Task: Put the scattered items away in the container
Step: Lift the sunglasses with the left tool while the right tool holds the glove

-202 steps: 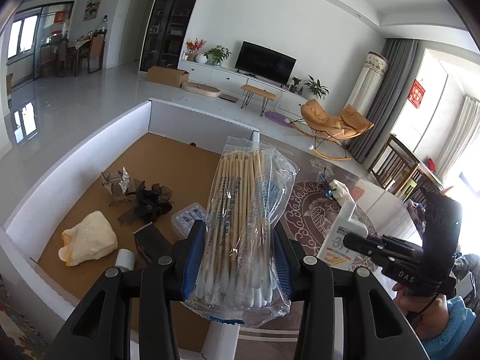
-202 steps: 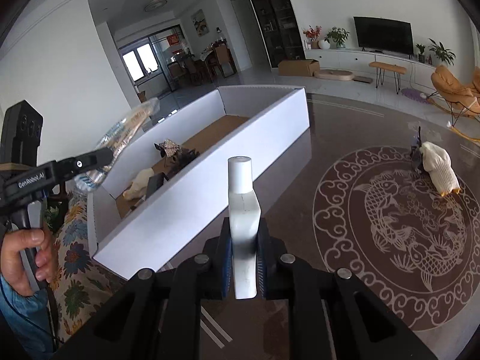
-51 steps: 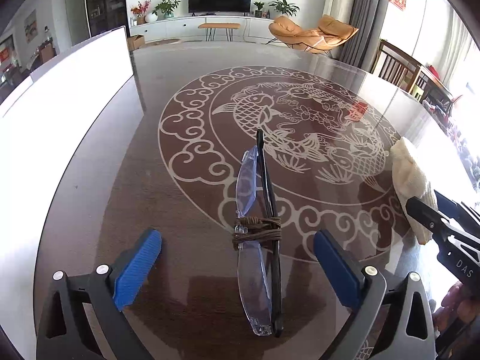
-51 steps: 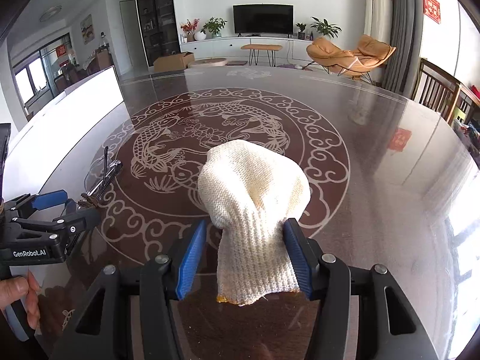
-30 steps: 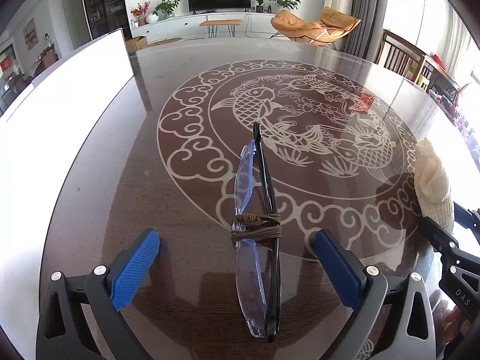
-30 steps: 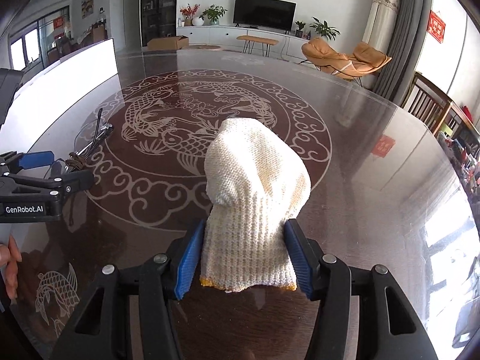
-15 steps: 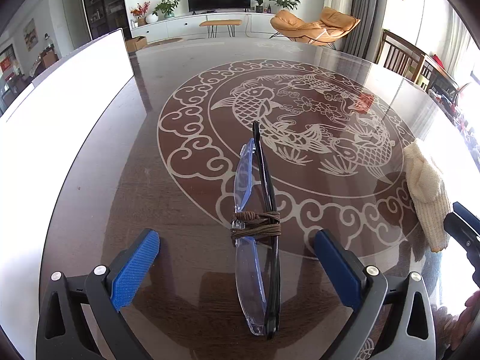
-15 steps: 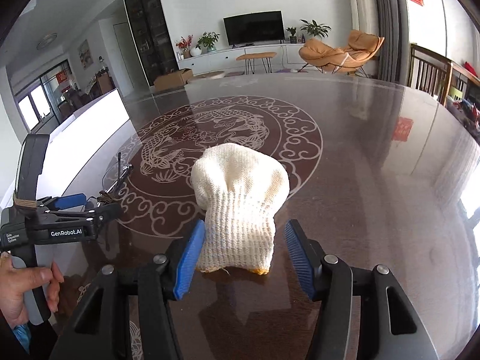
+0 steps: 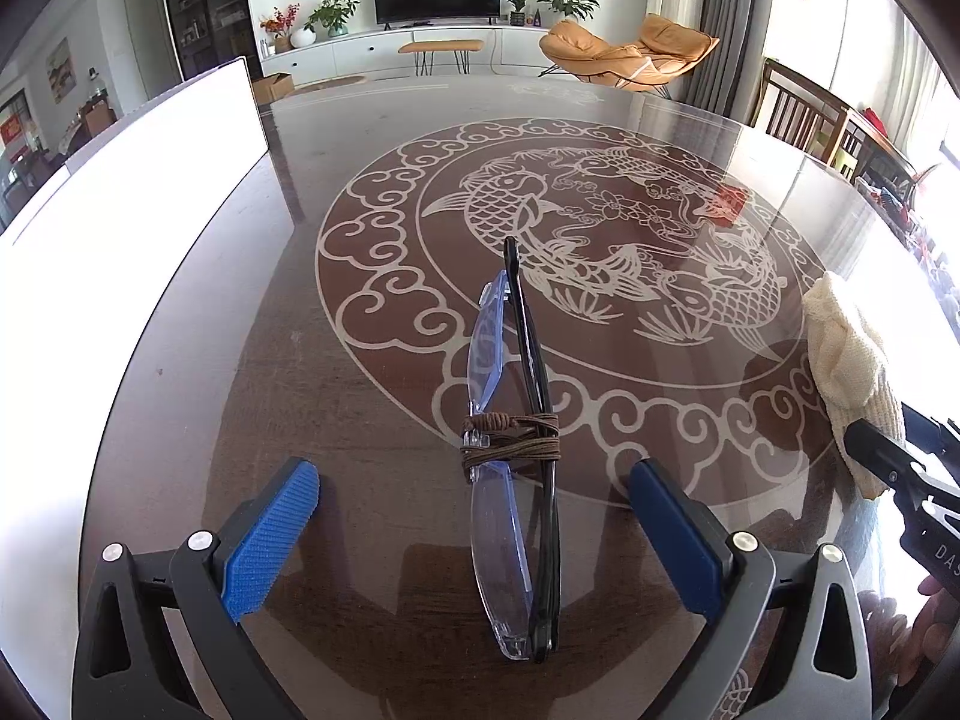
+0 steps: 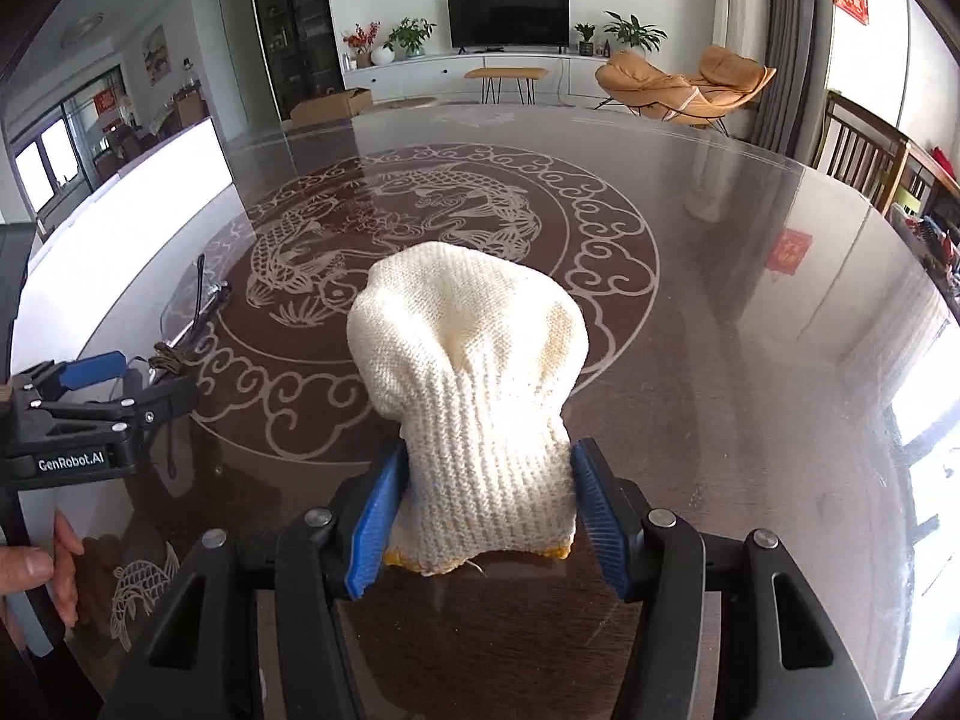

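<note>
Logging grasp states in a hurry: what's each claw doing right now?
Left claw: open, folded glasses lying between its fingers, untouched.
Right claw: open around the knit glove.

That table [image 9: 252,324] is super glossy, dark and mirror-smooth. The glove [image 10: 474,396] is chunky knit cloth, matt cream. The glasses [image 9: 510,480] have clear shiny lenses, bound with rough brown cord [image 9: 510,438].

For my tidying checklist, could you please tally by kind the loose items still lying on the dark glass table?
Folded clear-lens glasses with black arms, bound with brown cord: 1
Cream knitted cotton glove with yellow cuff trim: 1
Total: 2
</note>
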{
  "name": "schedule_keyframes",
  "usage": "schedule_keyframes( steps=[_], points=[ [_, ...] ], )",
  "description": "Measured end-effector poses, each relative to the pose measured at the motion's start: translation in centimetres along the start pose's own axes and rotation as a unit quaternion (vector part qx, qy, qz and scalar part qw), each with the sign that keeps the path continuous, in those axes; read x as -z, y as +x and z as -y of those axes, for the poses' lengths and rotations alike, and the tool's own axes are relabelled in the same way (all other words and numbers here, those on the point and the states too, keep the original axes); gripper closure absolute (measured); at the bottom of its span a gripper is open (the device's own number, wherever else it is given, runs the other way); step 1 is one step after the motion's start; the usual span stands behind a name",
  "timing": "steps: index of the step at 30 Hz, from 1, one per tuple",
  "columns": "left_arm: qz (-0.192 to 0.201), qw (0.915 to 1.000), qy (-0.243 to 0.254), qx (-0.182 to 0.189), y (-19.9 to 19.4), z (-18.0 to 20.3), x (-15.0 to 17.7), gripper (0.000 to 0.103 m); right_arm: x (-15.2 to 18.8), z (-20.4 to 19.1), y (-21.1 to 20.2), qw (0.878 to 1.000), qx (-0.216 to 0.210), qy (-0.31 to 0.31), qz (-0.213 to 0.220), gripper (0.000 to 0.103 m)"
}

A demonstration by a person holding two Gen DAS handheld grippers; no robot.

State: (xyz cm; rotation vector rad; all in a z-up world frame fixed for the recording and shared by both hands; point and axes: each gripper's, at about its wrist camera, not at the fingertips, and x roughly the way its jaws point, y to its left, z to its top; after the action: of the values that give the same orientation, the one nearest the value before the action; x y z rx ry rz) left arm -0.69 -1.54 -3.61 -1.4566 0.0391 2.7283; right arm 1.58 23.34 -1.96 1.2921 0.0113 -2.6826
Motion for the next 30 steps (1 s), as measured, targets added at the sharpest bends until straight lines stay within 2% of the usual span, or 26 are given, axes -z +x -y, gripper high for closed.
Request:
schedule_keyframes(
  steps=[5, 8, 11, 15, 18, 20, 24, 27, 30],
  points=[
    [-0.004, 1.0, 0.005, 0.003, -0.1, -0.1, 0.1, 0.0, 0.1, 0.1, 0.0, 1.0, -0.006, 0.001, 0.0, 0.044],
    [-0.007, 0.9995, 0.026, 0.019, -0.7, -0.2, 0.8, 0.0, 0.3, 0.8, -0.3, 1.0, -0.028, -0.008, -0.004, 0.044],
    [-0.006, 0.9992, 0.033, 0.022, -1.5, -0.5, 1.9, 0.0, 0.8, 2.0, -0.9, 1.0, -0.028, -0.001, -0.003, 0.044],
    [-0.022, 0.9991, 0.03, 0.018, -2.0, -0.6, 2.6, 0.0, 1.1, 2.8, -2.9, 0.999, -0.043, -0.006, 0.028, 0.044],
    [-0.045, 0.9983, 0.032, 0.017, -1.7, -0.3, 1.8, 0.0, 0.2, 2.0, -4.0, 0.996, -0.055, -0.056, 0.048, 0.044],
    [-0.055, 0.9976, 0.039, 0.014, -1.4, 0.2, 1.0, 0.0, -0.4, 1.2, -3.9, 0.992, -0.059, -0.098, 0.043, 0.044],
    [-0.049, 0.9967, 0.062, 0.02, -1.2, 1.8, -0.4, 0.0, -1.4, 0.3, -2.1, 0.984, -0.052, -0.168, 0.012, 0.044],
    [-0.051, 0.9967, 0.055, 0.032, -0.6, 2.2, -1.0, 0.0, -1.4, 0.7, 0.3, 0.983, -0.063, -0.173, -0.026, 0.044],
    [-0.047, 0.9976, 0.045, 0.026, -0.5, 2.2, -1.4, 0.0, -1.3, 1.1, 1.0, 0.985, -0.06, -0.16, -0.02, 0.042]
  ],
)
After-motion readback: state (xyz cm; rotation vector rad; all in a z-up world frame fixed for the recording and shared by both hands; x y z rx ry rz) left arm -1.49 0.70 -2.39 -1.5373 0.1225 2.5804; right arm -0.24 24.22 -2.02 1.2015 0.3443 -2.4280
